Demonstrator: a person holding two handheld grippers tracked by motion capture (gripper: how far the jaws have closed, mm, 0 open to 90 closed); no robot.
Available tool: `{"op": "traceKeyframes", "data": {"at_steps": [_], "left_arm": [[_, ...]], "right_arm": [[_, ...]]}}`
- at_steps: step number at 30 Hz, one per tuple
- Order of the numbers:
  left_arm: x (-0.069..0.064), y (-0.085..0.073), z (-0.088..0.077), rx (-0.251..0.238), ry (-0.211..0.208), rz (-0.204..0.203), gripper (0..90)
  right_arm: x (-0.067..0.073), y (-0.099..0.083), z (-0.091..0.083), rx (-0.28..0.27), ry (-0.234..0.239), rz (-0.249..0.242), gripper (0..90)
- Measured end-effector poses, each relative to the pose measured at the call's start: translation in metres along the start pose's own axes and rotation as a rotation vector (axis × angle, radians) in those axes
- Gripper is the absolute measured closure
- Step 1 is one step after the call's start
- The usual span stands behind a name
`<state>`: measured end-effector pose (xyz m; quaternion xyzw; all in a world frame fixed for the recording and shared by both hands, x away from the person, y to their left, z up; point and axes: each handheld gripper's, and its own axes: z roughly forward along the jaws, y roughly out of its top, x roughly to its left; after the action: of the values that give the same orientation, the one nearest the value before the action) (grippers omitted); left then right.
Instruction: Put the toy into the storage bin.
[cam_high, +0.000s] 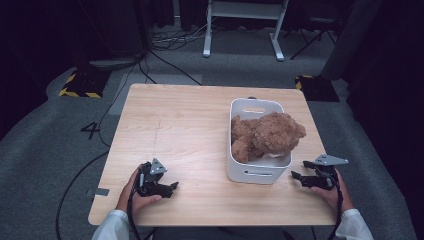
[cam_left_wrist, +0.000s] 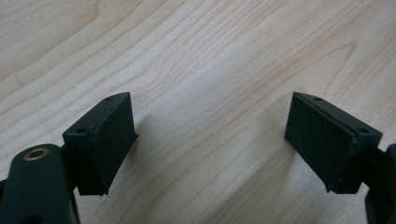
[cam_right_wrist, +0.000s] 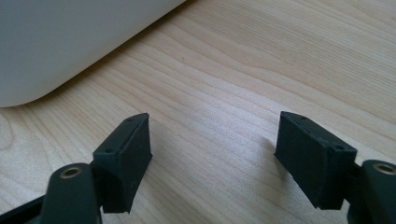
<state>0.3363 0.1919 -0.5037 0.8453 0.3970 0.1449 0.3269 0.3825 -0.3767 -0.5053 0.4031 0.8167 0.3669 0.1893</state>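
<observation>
Teddy bear (cam_high: 267, 134) fills the basket (cam_high: 256, 173); right gripper view catches its wall.

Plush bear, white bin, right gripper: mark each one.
Plush bear (cam_high: 267, 134), high view, its brown furry body.
White bin (cam_high: 254, 174), high view, its near wall.
Right gripper (cam_right_wrist: 212, 156), right gripper view, midway between its open tips.

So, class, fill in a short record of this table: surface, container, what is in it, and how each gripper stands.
Surface: light wooden table
Container: white bin, on the table's right half
Contents: brown plush toy, rising above the rim
Left gripper: jaws open, nothing between them, low over bare wood
Right gripper: jaws open, nothing between them, beside the bin, pointing towards it
</observation>
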Motion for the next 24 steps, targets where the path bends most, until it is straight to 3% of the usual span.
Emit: {"op": "traceKeyframes", "data": {"at_steps": [4,24], "left_arm": [[0.0,-0.0069,-0.0024,-0.029,0.009,-0.011,16.0],[-0.0008,-0.0087,-0.0039,-0.029,0.018,-0.022,15.7]], "right_arm": [[0.0,0.0,0.0,0.0,0.0,0.0,26.6],[0.0001,0.0004,0.0005,0.001,0.004,-0.004,25.8]]}}
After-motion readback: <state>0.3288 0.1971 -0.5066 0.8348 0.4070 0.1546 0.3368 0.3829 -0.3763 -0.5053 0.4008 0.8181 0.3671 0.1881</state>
